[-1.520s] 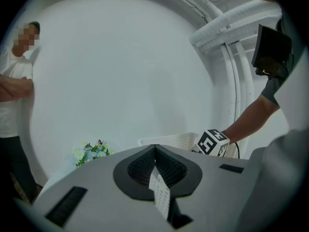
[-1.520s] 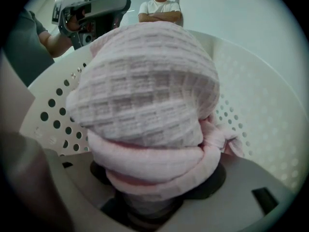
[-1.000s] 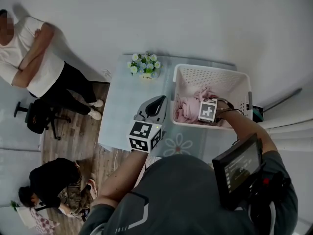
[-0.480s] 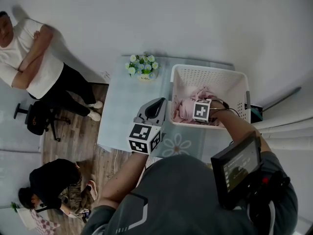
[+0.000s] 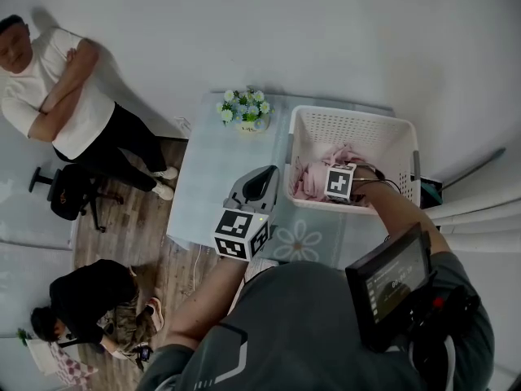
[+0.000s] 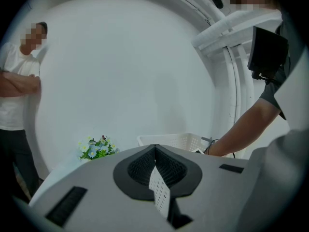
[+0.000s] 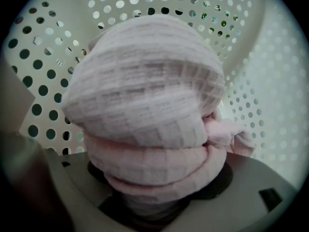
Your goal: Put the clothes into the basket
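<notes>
Room: a plain white wall [image 5: 326,31] behind a pale blue table [image 5: 212,177] with a flower print, on a wooden floor [image 5: 130,218].
Basket: a white perforated basket [image 5: 350,125] stands on the right end of the table, just beside the wall.
Flowers: a small bunch of flowers [image 5: 242,108] sits at the table's far edge, left of the basket.
Clothes: the pink clothes [image 5: 311,179] lie bunched inside the basket, against its near left corner.
Right arm: the bare forearm [image 5: 399,210] reaches in over the basket's near rim, wrist bent so the tool points straight down.
Right gripper: the right gripper [image 5: 340,182] is low inside the basket. Its jaws have just been opening and stand spread wide, with a fold of the pink cloth heaped between them and covering the pads.
Left arm: the forearm [image 5: 207,292] is stretched forward, tipped slightly down.
Left gripper: the left gripper [image 5: 259,179] hangs above the table, near the basket's left wall. Its jaws are pressed together on nothing.
Bystanders: one person [image 5: 57,96] stands with folded arms by the wall, and another [image 5: 85,300] crouches on the floor.
</notes>
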`<action>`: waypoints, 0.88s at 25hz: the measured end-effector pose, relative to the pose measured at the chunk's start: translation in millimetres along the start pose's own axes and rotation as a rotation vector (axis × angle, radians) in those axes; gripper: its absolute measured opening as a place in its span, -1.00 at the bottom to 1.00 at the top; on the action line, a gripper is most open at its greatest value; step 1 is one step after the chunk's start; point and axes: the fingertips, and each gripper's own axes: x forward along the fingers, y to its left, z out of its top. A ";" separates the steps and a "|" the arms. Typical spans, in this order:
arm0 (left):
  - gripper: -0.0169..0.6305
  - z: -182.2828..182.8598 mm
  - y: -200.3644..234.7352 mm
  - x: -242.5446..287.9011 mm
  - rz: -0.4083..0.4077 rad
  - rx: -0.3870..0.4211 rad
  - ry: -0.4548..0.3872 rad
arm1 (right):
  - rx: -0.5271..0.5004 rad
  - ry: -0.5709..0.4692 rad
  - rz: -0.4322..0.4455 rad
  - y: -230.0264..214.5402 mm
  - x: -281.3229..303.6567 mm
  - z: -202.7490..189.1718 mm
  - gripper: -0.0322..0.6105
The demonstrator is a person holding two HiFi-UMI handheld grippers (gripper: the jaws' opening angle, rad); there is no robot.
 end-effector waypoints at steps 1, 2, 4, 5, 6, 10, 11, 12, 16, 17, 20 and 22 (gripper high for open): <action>-0.92 1.6 -1.4 -3.7 0.002 0.002 -0.005 | 0.004 -0.004 -0.005 0.0 -1.6 -0.4 0.27; -0.92 3.3 -2.7 -7.6 0.004 0.006 -0.010 | 0.012 -0.008 -0.011 0.2 -3.7 -1.2 0.28; -0.92 6.3 -4.8 -15.3 0.010 0.011 -0.019 | 0.042 -0.015 -0.024 0.1 -8.8 -3.3 0.32; -0.92 7.8 -5.8 -19.1 0.013 0.012 -0.024 | 0.062 -0.016 -0.029 0.0 -11.7 -4.7 0.35; -0.92 9.7 -7.2 -23.1 0.015 0.012 -0.030 | 0.081 -0.015 -0.032 0.2 -15.4 -6.0 0.36; -0.92 14.5 -19.6 -35.9 -0.010 0.010 -0.060 | 0.088 -0.024 -0.046 4.9 -39.5 -7.1 0.37; -0.92 14.6 -23.5 -37.9 -0.015 0.009 -0.065 | 0.077 -0.036 -0.058 5.6 -48.4 -6.3 0.37; -0.92 14.6 -26.8 -39.1 -0.016 0.007 -0.069 | 0.073 -0.054 -0.070 5.3 -58.3 -5.2 0.37; -0.92 12.9 -38.2 -37.5 -0.003 -0.014 -0.070 | 0.096 -0.203 -0.143 -3.0 -107.0 6.1 0.37; -0.92 12.8 -42.6 -37.4 -0.003 -0.017 -0.070 | 0.092 -0.244 -0.165 -3.4 -121.0 9.4 0.37; -0.92 14.0 -58.0 -40.1 -0.001 -0.002 -0.076 | 0.079 -0.354 -0.238 0.8 -161.2 16.2 0.37; -0.92 18.3 -67.6 -44.4 0.004 0.013 -0.086 | 0.089 -0.426 -0.293 6.2 -187.4 16.1 0.37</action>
